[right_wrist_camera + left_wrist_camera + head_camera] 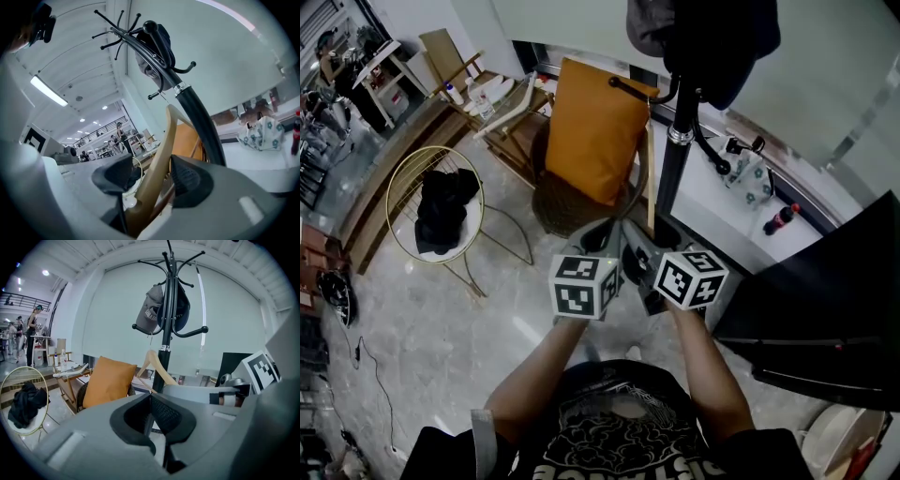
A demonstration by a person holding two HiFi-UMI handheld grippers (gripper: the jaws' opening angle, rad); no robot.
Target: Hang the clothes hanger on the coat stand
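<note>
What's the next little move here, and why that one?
Probably draw the right gripper back off the wooden hanger: its jaws stand open around the hanger's arm without pressing, while the left gripper is shut on it, ready to lift it to the coat stand.

Cool, even indoor light with soft shadows. A strip light [49, 91] glares above-left of the right gripper [151, 177] jaws — both gripper views bow into black corners, and the near jaws look soft, slightly blurred.

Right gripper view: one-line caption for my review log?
Right gripper, jaws open, straddling one arm of the wooden hanger, black coat stand rising behind.
</note>
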